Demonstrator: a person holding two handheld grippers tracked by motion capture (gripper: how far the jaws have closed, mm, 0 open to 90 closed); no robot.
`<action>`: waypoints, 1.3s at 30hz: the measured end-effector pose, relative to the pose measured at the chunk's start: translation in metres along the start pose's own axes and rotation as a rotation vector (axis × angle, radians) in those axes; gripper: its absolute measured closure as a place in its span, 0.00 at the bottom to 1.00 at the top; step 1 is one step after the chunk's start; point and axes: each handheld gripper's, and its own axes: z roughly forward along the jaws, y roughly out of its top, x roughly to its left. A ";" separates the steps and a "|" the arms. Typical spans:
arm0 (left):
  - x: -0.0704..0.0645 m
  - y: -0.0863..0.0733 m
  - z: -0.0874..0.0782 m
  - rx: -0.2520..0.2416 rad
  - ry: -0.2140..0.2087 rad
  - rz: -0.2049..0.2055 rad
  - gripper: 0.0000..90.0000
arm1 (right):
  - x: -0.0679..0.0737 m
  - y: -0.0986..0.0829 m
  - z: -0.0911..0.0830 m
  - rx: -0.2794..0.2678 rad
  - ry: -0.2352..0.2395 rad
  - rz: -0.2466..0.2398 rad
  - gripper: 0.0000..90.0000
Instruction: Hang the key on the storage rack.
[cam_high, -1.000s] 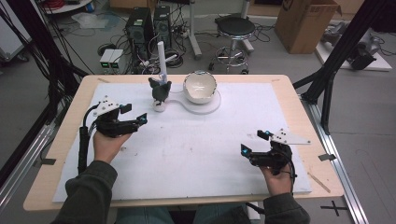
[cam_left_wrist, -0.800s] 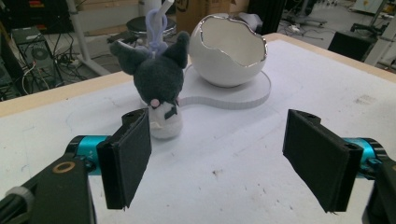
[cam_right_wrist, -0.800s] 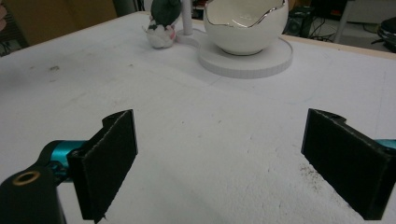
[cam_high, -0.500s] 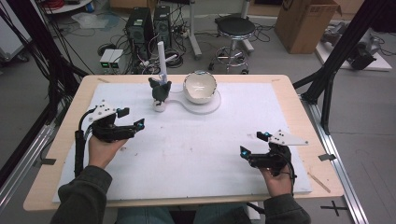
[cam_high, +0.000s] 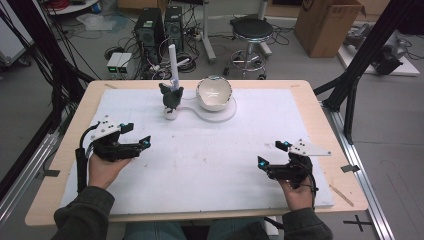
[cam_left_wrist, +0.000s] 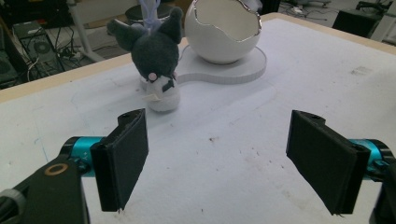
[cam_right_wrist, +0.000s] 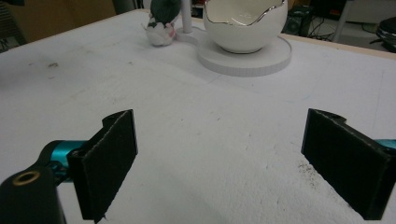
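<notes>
Both claws stand wide apart and hold nothing. Left gripper rests at the left side of the white mat, its jaws aimed toward the far middle of the table; in the left gripper view its gripper frames bare mat, with the plush toy ahead and slightly left of centre, well apart from both jaws. Right gripper rests near the right front part of the mat, its jaws pointing left and away from the person; in the right gripper view that gripper also frames bare mat. The toy is a dark grey figure with a white lower body, upright on the far middle part of the mat, in front of a white post. Just to its right stands the white bowl, with a jagged eggshell rim, seated on a round white base. In the right gripper view the toy sits far ahead at upper left and the bowl beside it on the base. Each gripper is held by a hand, left hand and right hand, entering from the near edge.
</notes>
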 end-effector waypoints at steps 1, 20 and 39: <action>-0.001 -0.001 -0.002 0.002 0.002 0.000 0.24 | 0.000 0.000 0.000 0.000 0.000 -0.001 0.11; -0.012 -0.021 -0.024 -0.007 -0.022 0.010 0.23 | -0.001 0.000 -0.001 0.005 -0.012 -0.012 0.11; -0.018 -0.040 -0.039 -0.006 -0.002 0.010 0.23 | -0.001 0.001 -0.002 0.005 -0.012 -0.017 0.11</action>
